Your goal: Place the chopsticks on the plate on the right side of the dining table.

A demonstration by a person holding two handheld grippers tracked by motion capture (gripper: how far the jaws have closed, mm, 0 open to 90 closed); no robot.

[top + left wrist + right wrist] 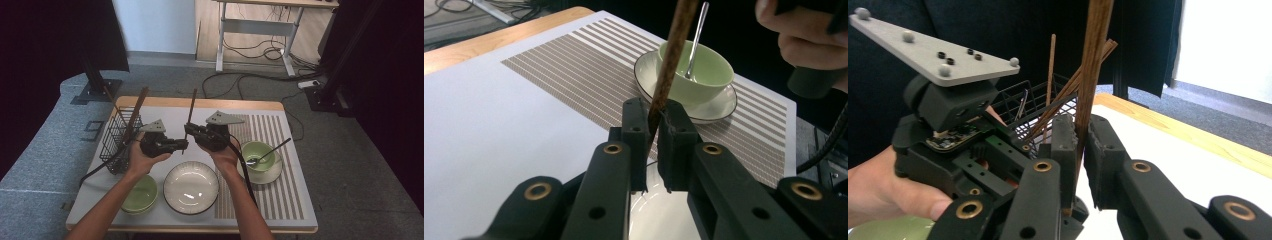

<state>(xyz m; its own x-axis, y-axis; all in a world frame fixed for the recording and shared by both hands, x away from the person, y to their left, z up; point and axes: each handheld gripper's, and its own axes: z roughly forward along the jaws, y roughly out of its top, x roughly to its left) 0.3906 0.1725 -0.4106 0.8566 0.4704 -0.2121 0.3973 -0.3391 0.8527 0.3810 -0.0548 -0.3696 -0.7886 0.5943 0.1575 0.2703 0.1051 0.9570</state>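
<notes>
In the high view both grippers meet above the table, the left gripper (181, 144) and the right gripper (189, 131) each pinching the same upright chopstick (191, 111); if the two hands pull apart or twist against each other, I judge the stick could snap or slip out and drop onto the white plate (191, 187) below. Counted here: one wire basket (119, 136) with at least two more sticks leaning in it, one green bowl (140, 194) at the near left, one green cup (258, 155) on a saucer with one spoon (270, 150). In the left gripper view the jaws are pressed onto the chopstick (667, 67) low on its shaft, a thin hold that could let it pivot toward the cup (694, 70). In the right gripper view the jaws clamp the chopstick (1093, 75) too, with the basket (1040, 107) behind holding several more sticks, too overlapped to count exactly
</notes>
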